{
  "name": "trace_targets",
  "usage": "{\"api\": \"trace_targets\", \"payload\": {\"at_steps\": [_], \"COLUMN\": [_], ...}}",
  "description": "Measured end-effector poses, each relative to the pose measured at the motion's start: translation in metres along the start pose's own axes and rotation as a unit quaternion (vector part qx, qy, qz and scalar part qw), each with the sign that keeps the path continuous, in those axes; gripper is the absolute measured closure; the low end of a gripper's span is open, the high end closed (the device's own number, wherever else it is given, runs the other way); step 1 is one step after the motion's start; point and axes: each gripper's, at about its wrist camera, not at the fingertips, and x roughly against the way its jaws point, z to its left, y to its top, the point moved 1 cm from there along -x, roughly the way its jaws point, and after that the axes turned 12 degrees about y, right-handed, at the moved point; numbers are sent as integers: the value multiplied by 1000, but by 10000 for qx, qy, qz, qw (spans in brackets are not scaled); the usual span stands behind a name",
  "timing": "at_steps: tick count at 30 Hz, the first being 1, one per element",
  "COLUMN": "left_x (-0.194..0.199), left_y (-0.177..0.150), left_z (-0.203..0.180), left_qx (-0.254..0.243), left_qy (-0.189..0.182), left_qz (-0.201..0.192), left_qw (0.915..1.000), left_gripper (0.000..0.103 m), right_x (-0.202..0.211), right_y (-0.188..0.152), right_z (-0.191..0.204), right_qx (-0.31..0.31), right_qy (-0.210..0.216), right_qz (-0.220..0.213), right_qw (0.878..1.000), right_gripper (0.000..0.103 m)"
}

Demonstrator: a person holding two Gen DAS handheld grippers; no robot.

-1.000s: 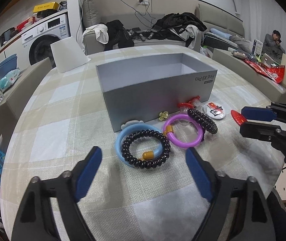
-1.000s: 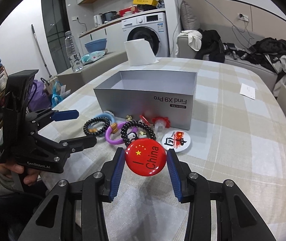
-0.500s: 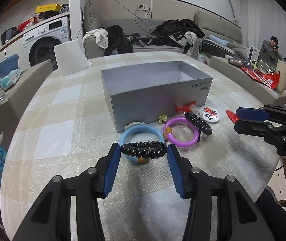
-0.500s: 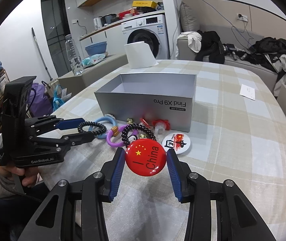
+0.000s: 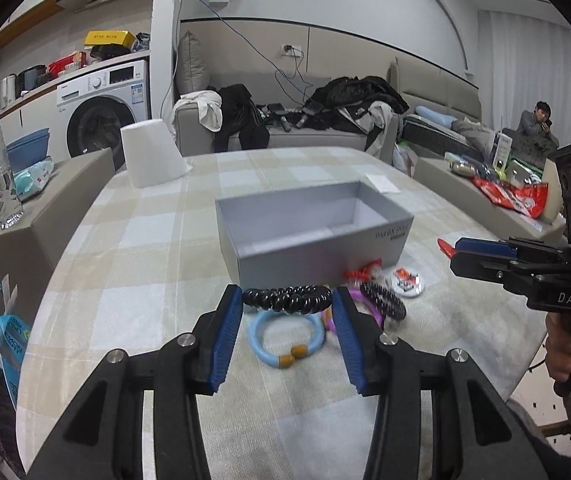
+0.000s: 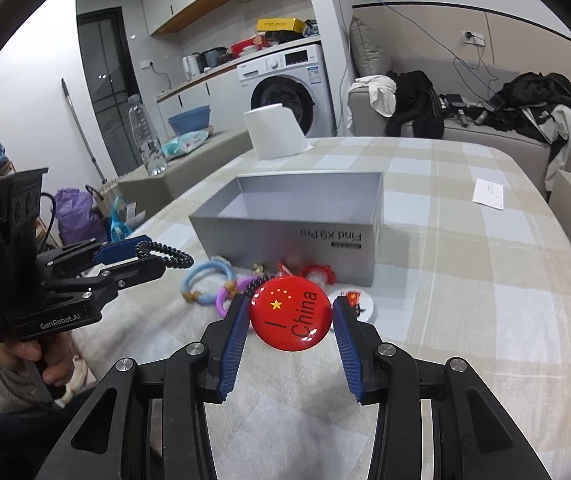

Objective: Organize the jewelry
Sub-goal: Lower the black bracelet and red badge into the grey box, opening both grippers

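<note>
Lifted clear of the blue bracelet (image 5: 287, 336) since a moment earlier: black coil hair tie (image 5: 287, 298) clamped in left gripper (image 5: 287, 308); red China badge (image 6: 290, 312) still pinched by right gripper (image 6: 290, 322).

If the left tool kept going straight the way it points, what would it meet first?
Probably the near wall of the grey box, dead ahead of the left tool, which is shut on the black coil hair tie. It may instead clear the rim; depth is unclear.

Two black coil hair ties (image 5: 287, 298) (image 5: 383, 300), two bangles (image 5: 285, 338) (image 6: 237, 291), two badges (image 6: 290, 312) (image 5: 406, 281), one box (image 5: 313, 232), two grippers (image 5: 287, 320) (image 6: 290, 324).
</note>
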Motion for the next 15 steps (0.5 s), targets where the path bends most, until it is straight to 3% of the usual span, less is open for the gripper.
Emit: {"api": "trace_targets", "payload": {"at_steps": [15], "left_x": [-22], "left_y": [61], "left_z": [4], "left_qx": [270], "left_qy": [220], "left_qz": [-509], "left_qw": [9981], "left_gripper": [63], "right_x": [-9], "right_y": [87], "right_z": [-26], "right_qx": [-470], "right_qy": [128], "right_qz": [-675], "right_qw": [9965], "right_gripper": [62]}}
